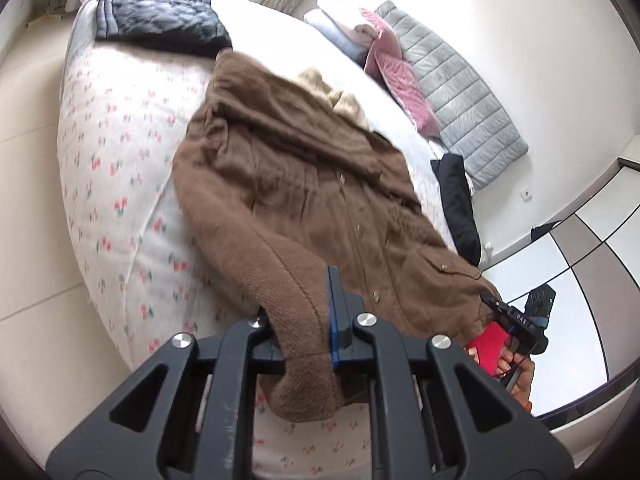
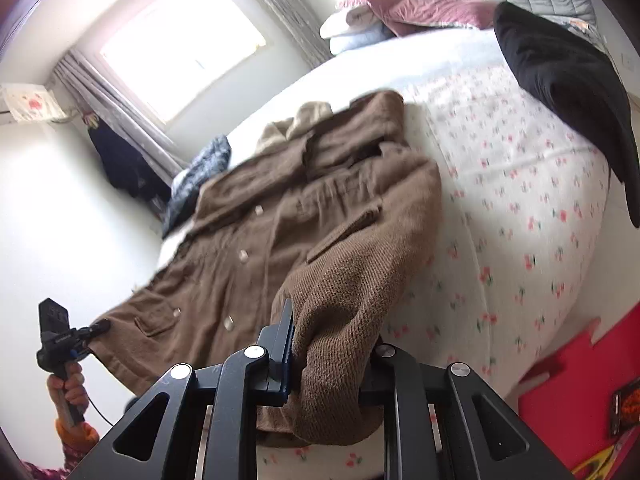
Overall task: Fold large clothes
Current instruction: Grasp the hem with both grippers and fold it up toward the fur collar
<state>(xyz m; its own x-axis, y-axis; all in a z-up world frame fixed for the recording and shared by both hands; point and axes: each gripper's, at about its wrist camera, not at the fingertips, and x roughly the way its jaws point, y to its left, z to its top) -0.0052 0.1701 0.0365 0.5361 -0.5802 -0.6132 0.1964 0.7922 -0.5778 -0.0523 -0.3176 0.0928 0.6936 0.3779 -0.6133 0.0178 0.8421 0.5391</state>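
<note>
left gripper (image 1: 308,336): clamped on a knit cuff of the brown coat (image 1: 304,184), the sleeve end bunched between its jaws and drooping over the linkage below.
right gripper (image 2: 332,344): pinching the other knit cuff, its fabric spilling over the right-hand finger so only the blue-padded left finger (image 2: 285,340) shows clearly.
coat: lies front-up along the bed (image 1: 116,168), buttons showing, pale collar lining at the far end, hem toward the foot of the bed; both sleeves are drawn toward the cameras.
hands: in the right wrist view a hand (image 2: 68,392) holds the left tool's handle at the coat's hem corner; in the left wrist view the other hand (image 1: 508,360) grips the right tool near the opposite hem corner.
step, as judged: both cuffs appear raised off the bedding, likely ahead of laying the sleeves across the chest.
risk, slip: the loose knit is thick and springy; a cuff held only at its edge could creep out of the jaws if pulled taut.
risk, drag: lifting both sleeves at once could tug the whole coat down the bed and wrinkle the front, spoiling the fold line.
risk, snag: draped fabric sits over the linkage and could catch there on release.
containers: none visible; the bed serves as the surface, also carrying a dark quilted jacket (image 1: 160,12), a black garment (image 2: 568,92) and pillows (image 2: 400,8) by the grey headboard (image 1: 456,92).
</note>
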